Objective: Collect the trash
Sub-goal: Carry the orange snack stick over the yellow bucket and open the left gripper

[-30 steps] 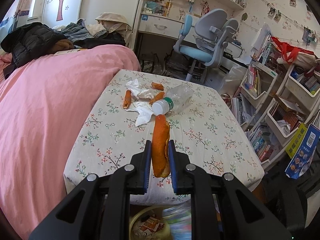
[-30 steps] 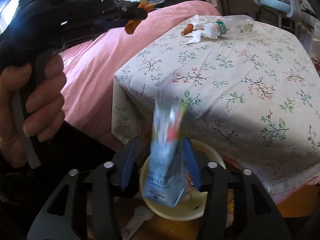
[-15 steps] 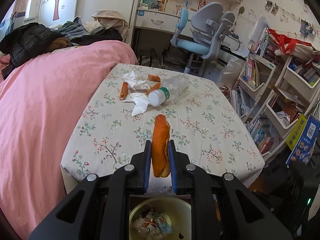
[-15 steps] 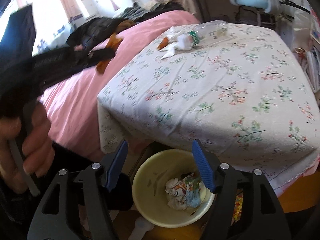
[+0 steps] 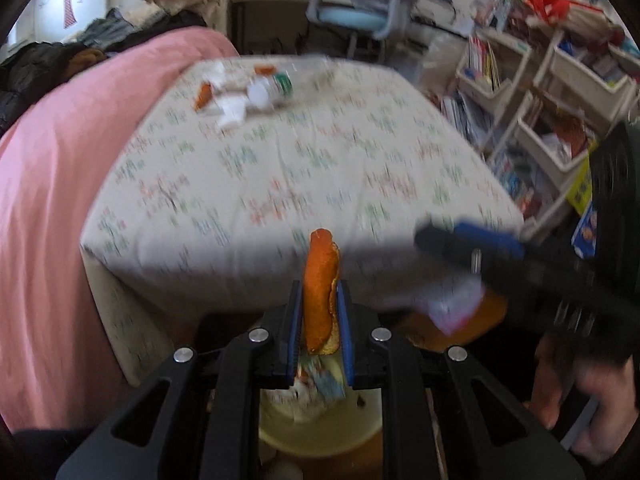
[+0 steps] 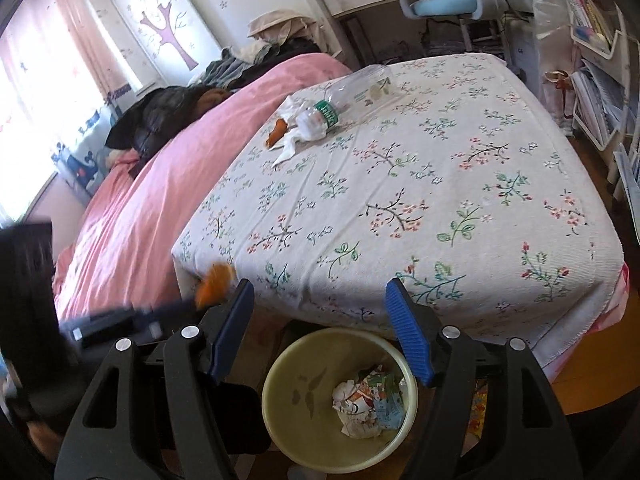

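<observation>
My left gripper (image 5: 319, 300) is shut on an orange peel (image 5: 319, 288) and holds it over the yellow bin (image 5: 320, 436), in front of the table edge. It shows blurred in the right wrist view with the peel (image 6: 214, 278). My right gripper (image 6: 320, 320) is open and empty above the yellow bin (image 6: 296, 392), which holds crumpled paper and wrappers (image 6: 368, 400). On the floral tablecloth (image 6: 400, 200) at the far side lie a clear plastic bottle (image 6: 352, 98), white tissues (image 6: 294, 136) and a peel piece (image 6: 276, 134).
A pink bed (image 6: 152, 184) runs along the table's left side. A blue desk chair (image 6: 444, 0) stands behind the table. Shelves packed with books (image 5: 520, 92) stand to the right. The bin sits on the floor under the table's near edge.
My left gripper has come down with the peel from above the table to over the bin. My right gripper dropped the blue wrapper into the bin and stays open.
</observation>
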